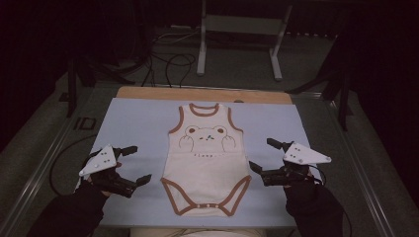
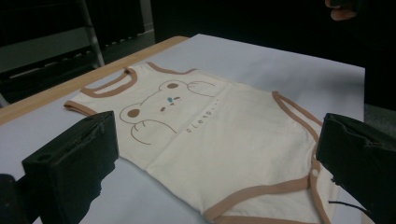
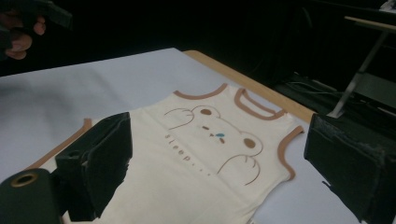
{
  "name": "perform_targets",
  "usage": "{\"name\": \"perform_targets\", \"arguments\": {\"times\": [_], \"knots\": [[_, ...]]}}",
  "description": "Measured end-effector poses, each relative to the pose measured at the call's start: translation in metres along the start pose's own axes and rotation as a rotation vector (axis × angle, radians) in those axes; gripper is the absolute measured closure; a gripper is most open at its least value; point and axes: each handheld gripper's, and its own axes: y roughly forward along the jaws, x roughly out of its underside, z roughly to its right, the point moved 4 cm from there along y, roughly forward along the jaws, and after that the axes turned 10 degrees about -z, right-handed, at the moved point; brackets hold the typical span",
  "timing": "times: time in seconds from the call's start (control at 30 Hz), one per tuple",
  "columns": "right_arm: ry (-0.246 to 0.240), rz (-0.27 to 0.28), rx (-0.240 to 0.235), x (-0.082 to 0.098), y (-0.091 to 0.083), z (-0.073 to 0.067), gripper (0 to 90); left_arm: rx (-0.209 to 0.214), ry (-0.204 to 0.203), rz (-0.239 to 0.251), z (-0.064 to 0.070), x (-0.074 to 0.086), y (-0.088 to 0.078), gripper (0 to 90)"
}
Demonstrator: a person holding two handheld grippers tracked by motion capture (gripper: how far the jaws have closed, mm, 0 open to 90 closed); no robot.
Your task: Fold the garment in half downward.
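We see the cream baby bodysuit [image 1: 206, 165] spread flat, face up, mid-counter [image 1: 133, 118] for folding. Our left claw [image 1: 132, 164] and right claw [image 1: 263, 155] flank it, jaws spread wide and empty, ready to pinch its edges.

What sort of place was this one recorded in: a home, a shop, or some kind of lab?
Most likely a lab or recording studio, not a home. The baby bodysuit lies on a pale sheet over a wooden table, black curtains close off the surroundings, and loose cables and a metal stand sit on the floor behind.
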Motion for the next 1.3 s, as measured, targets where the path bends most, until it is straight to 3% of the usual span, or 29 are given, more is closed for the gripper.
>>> {"name": "perform_targets", "arguments": {"times": [0.23,0.6,1.0,1.3], "knots": [[0.001,0.001,0.016,-0.013,0.008,0.010,8.0,-0.009,0.001,-0.015,-0.007,-0.014,0.009,0.3],[0.020,-0.005,0.007,-0.015,0.024,0.021,8.0,-0.006,0.000,-0.040,-0.016,-0.025,0.024,0.3],[0.041,-0.047,0.005,-0.007,0.051,0.029,8.0,-0.003,-0.003,-0.052,-0.024,-0.032,0.042,0.3],[0.059,-0.120,0.033,0.009,0.074,0.038,8.3,-0.037,-0.025,-0.122,-0.037,-0.024,0.064,0.3]]}}
